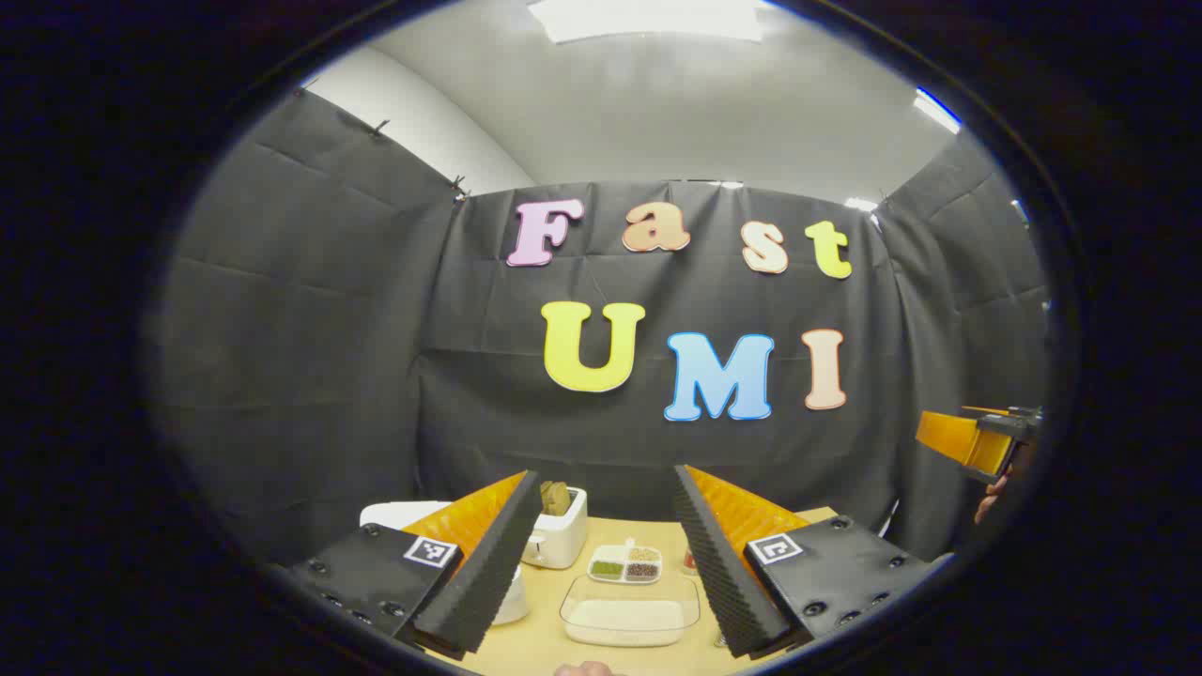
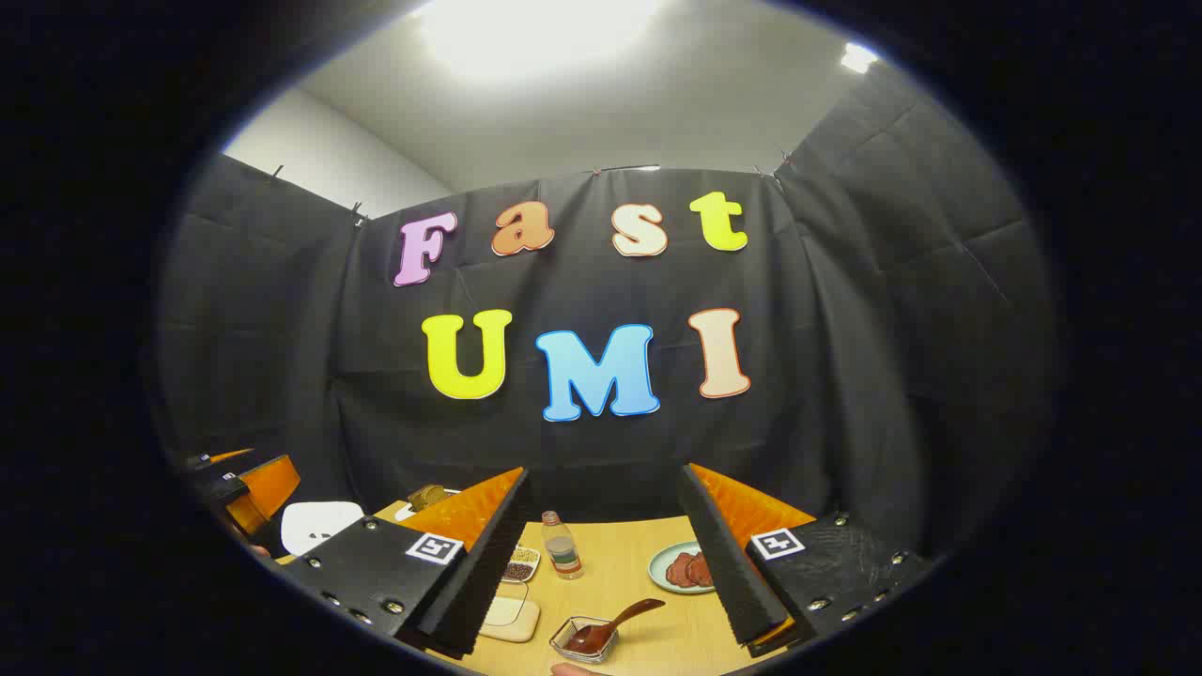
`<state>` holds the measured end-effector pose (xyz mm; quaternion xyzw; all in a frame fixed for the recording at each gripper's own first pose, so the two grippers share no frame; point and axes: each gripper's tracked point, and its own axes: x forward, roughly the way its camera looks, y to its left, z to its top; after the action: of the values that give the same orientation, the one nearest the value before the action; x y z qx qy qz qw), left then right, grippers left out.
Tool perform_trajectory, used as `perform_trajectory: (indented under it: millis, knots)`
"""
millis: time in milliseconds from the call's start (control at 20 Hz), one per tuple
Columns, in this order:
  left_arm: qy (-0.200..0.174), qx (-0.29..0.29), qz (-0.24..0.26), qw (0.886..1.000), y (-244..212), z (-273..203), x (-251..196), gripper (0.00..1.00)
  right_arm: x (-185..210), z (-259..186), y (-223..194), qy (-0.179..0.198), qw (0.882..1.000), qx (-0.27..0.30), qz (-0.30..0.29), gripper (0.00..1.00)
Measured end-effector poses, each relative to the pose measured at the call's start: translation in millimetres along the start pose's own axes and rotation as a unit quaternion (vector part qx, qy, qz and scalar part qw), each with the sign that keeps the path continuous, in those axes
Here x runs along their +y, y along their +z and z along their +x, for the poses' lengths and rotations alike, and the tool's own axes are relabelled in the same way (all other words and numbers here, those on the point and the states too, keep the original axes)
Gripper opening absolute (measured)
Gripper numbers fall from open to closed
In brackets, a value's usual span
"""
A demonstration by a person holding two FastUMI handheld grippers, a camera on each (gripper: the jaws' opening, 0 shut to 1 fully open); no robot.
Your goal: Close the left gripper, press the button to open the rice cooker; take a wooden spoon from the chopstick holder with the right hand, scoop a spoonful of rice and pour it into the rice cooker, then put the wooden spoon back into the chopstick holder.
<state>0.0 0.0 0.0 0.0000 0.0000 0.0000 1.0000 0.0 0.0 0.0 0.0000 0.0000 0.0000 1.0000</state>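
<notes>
My left gripper (image 1: 607, 472) is open and held above the near side of the wooden table (image 1: 545, 638), with nothing between its fingers. The white rice cooker (image 1: 390, 514) sits at the table's left, partly behind my left finger, its lid down. A clear container of white rice (image 1: 629, 615) lies straight ahead. My right gripper (image 2: 607, 469) is open and empty too. Below it a brown wooden spoon (image 2: 610, 624) rests with its bowl in a small clear holder (image 2: 580, 643). The rice cooker (image 2: 319, 524) and rice container (image 2: 507, 618) lie to its left.
A white toaster with bread (image 1: 556, 526) and a divided dish of grains (image 1: 626, 563) stand behind the rice container. A small bottle (image 2: 562, 545) and a plate of meat slices (image 2: 684, 568) sit on the right half. The other gripper (image 1: 977, 441) hovers at far right.
</notes>
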Motion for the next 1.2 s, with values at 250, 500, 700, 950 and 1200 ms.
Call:
perform_trajectory:
  millis: [250,500,700,950,1200]
  knots:
    - [0.006,-0.014,-0.008,1.000,10,-2,7,0.96,5,-8,7,0.005,1.000,-0.007,-0.009,0.96]
    - [0.006,-0.019,0.012,1.000,14,-1,7,0.96,7,-12,10,0.009,1.000,-0.011,-0.024,0.96]
    - [0.011,-0.017,-0.003,1.000,12,0,11,0.96,10,-14,9,0.014,0.999,-0.010,-0.027,0.96]
    - [0.016,-0.012,-0.006,1.000,7,4,19,0.97,13,-15,8,0.015,1.000,-0.008,-0.024,0.96]
    - [0.007,0.004,-0.010,1.000,-4,11,25,0.96,8,-16,4,0.006,1.000,-0.005,-0.023,0.96]
